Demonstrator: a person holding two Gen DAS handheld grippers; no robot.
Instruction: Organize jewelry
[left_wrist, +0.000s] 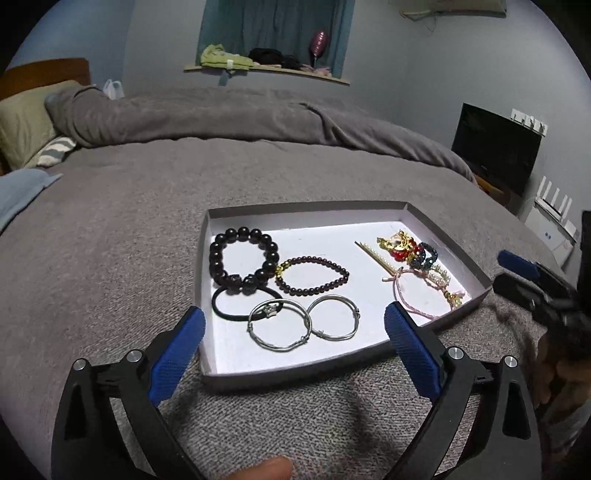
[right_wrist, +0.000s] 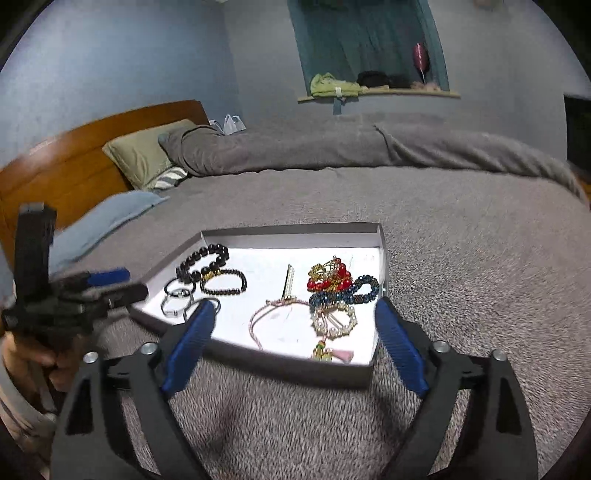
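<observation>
Hairpin lengthwise — pointing away.

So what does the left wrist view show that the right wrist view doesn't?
Only the left wrist view: a dark monitor, a white router and the right gripper.

Only the right wrist view: the wooden headboard and the left gripper, seen from the side.

Both: the shallow box on the grey blanket, holding bracelets, among them the large dark bead bracelet, and each camera's own open jaws, empty.
</observation>
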